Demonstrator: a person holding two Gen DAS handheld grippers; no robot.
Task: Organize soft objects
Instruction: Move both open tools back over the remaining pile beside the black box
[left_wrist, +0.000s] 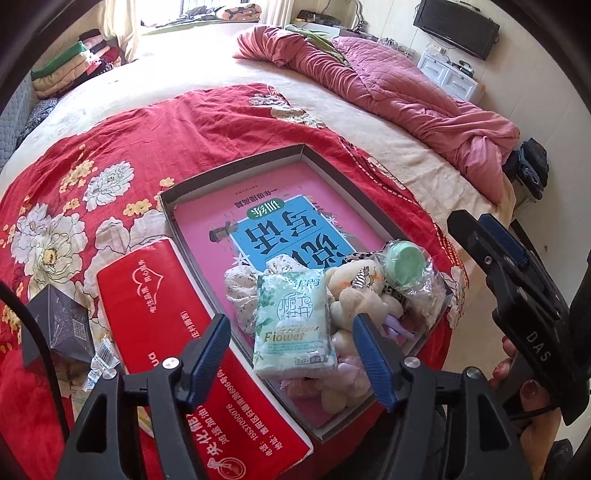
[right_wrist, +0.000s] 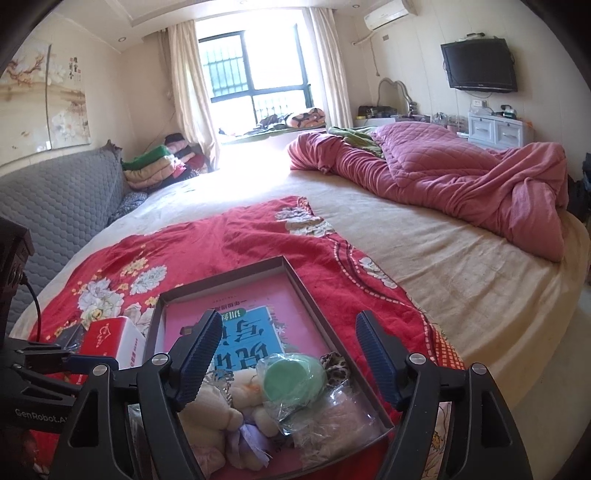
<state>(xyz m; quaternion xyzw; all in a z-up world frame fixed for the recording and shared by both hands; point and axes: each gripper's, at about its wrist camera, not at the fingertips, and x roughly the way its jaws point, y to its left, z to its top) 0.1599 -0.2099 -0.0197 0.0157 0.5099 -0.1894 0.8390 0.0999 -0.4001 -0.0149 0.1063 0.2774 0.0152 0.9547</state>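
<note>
Grey cardboard tray (left_wrist: 236, 168) holds a tissue pack (left_wrist: 293, 321) and plush bears (right_wrist: 214, 413). Left gripper (left_wrist: 291, 350) and right gripper (right_wrist: 286, 354) hover above, fingers wide apart, empty.

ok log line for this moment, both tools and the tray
left tool: open, empty, over tissue pack | right tool: open, empty, over green sponge | tray: holds book, plush toys, tissue pack, sponge

"Flower" on tissue pack (left_wrist: 293, 321); "DAS" on right tongs (left_wrist: 535, 345).
</note>
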